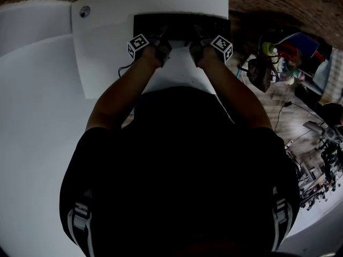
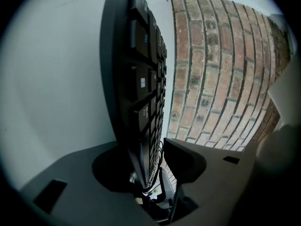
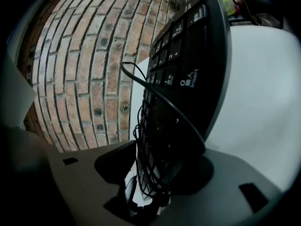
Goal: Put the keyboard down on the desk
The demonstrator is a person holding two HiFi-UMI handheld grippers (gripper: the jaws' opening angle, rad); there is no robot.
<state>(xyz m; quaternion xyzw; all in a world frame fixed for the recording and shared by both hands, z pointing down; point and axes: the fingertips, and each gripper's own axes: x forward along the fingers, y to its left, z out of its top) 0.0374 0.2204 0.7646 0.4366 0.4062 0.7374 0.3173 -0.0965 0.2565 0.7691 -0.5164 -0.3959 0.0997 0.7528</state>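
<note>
A black keyboard (image 1: 182,21) lies flat on the white desk (image 1: 107,58), near its far edge. My left gripper (image 1: 161,37) is at the keyboard's near left edge and my right gripper (image 1: 197,37) at its near right edge. In the left gripper view the keyboard (image 2: 143,79) runs between the jaws of the left gripper (image 2: 150,166), and a gap shows on the key side. In the right gripper view the keyboard (image 3: 188,74) and its looped black cable (image 3: 160,102) sit between the jaws of the right gripper (image 3: 162,168), again with a gap on the key side. Both grippers are open.
A brick wall (image 2: 211,69) stands just behind the desk's far edge. A cable grommet (image 1: 84,12) sits in the desk's far left corner. A pale curved surface (image 1: 32,122) lies to the left. Bags, cables and gear (image 1: 289,63) crowd the floor on the right.
</note>
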